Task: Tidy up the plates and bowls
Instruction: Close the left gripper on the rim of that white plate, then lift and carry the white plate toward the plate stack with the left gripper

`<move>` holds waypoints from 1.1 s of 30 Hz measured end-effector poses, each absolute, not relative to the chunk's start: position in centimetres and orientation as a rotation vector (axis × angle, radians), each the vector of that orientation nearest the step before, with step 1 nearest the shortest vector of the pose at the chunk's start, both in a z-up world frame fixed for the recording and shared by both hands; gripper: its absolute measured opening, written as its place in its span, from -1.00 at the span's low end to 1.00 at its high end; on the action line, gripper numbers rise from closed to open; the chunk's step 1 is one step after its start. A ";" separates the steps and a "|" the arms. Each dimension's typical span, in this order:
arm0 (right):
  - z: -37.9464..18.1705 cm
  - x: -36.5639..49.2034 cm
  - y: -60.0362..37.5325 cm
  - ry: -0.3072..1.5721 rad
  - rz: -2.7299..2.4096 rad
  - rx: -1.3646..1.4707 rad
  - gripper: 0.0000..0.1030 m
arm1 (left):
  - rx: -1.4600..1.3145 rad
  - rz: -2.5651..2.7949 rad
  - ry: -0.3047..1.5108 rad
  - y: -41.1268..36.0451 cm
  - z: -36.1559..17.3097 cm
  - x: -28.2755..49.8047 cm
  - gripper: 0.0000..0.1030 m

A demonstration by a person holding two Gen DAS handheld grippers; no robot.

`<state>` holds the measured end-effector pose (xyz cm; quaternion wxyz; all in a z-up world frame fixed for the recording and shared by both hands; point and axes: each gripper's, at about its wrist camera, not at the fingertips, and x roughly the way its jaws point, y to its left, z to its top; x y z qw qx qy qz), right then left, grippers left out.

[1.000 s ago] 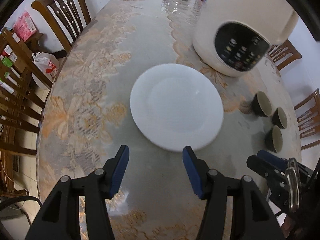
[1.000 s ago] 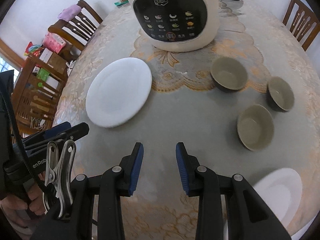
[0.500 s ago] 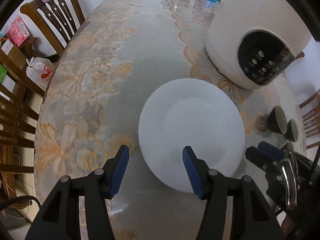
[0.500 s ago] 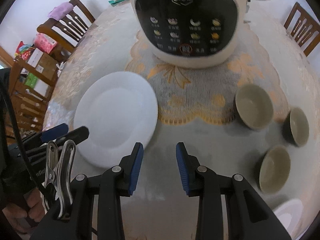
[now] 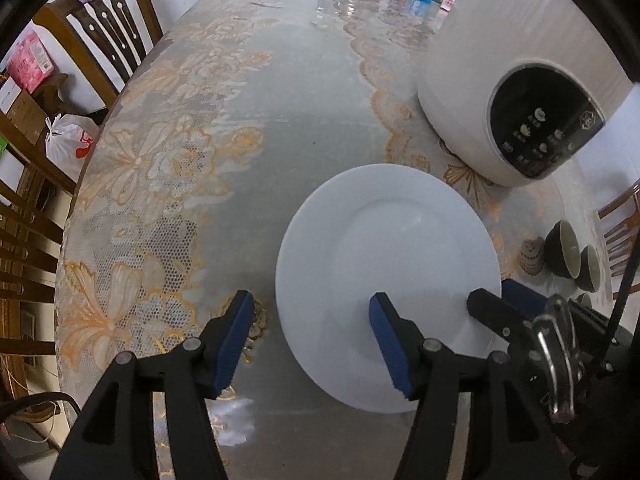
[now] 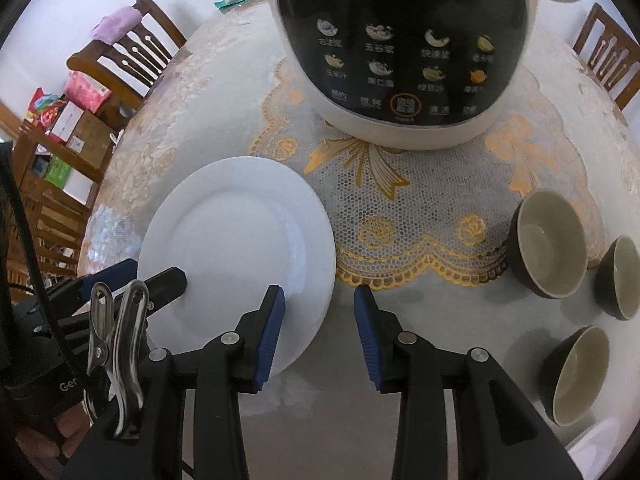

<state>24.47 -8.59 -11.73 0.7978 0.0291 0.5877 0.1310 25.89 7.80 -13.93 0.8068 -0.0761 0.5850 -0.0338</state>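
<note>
Evidently the white plate (image 5: 384,276) is stiff, glazed, slippery and breakable; take it by the rim. Left hand-held gripper (image 5: 312,340) has just been opening, its jaws astride the near rim, not pinching. Right hand-held gripper (image 6: 318,334) is spread, its jaws also just opening, with nothing gripped.

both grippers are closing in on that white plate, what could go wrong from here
1. The white plate lies flat on the table, and the left gripper and right gripper straddle opposite edges; pads may skid off the low rim.
2. The two grippers sit close together and could bump.
3. The white cooker and three dark bowls stand near; a shoved plate could hit them.
</note>
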 end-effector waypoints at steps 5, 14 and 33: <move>-11.8 24.7 -8.1 1.253 0.312 0.061 -0.27 | -0.152 -0.089 1.236 7.5 -13.9 26.0 0.27; -11.8 24.8 -8.1 1.256 0.322 0.076 -0.28 | -0.153 -0.111 1.233 7.0 -13.6 26.0 0.16; -11.6 20.7 -8.8 1.301 0.321 0.115 -0.28 | -0.164 -0.106 1.281 6.9 -12.9 20.6 0.04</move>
